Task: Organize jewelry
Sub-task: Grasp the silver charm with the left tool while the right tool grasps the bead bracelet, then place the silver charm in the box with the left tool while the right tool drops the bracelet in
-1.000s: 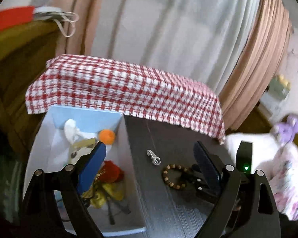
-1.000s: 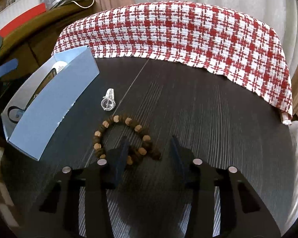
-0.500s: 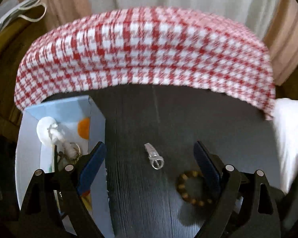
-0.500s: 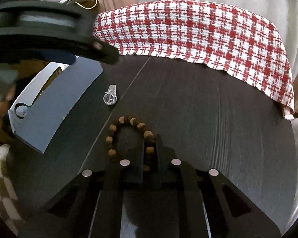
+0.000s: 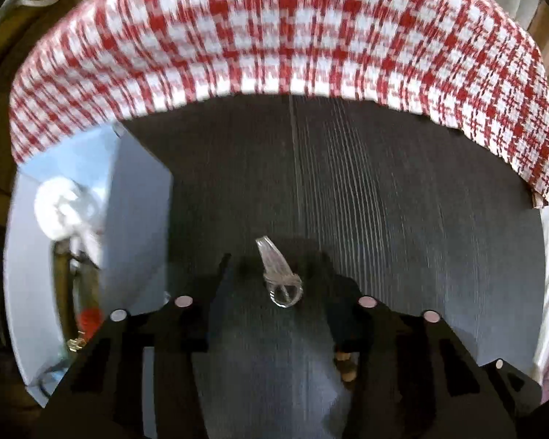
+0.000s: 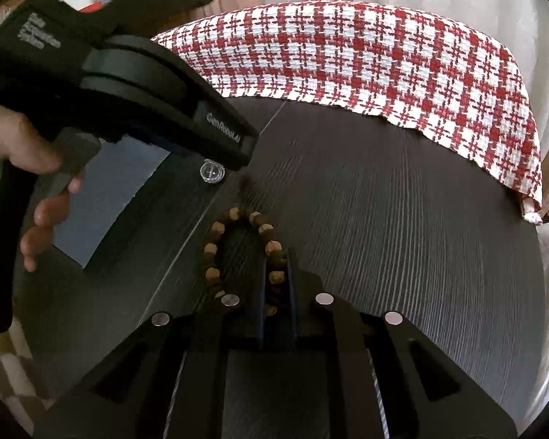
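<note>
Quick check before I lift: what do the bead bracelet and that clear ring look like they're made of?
Bracelet: probably wood, since the beads are matte, tan and dark brown, and faceted. It is pinched in the right tongs.
Ring: clear plastic or glass, see-through with bright glints, though blur leaves that open. It lies between the open left tongs.

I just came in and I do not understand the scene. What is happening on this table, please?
A person is sorting jewelry with a gripper in each hand. The right gripper is shut on a wooden bead bracelet that lies on the dark table. The left gripper is open, its fingers on either side of a clear ring. A blue box with other pieces stands at the left.
</note>
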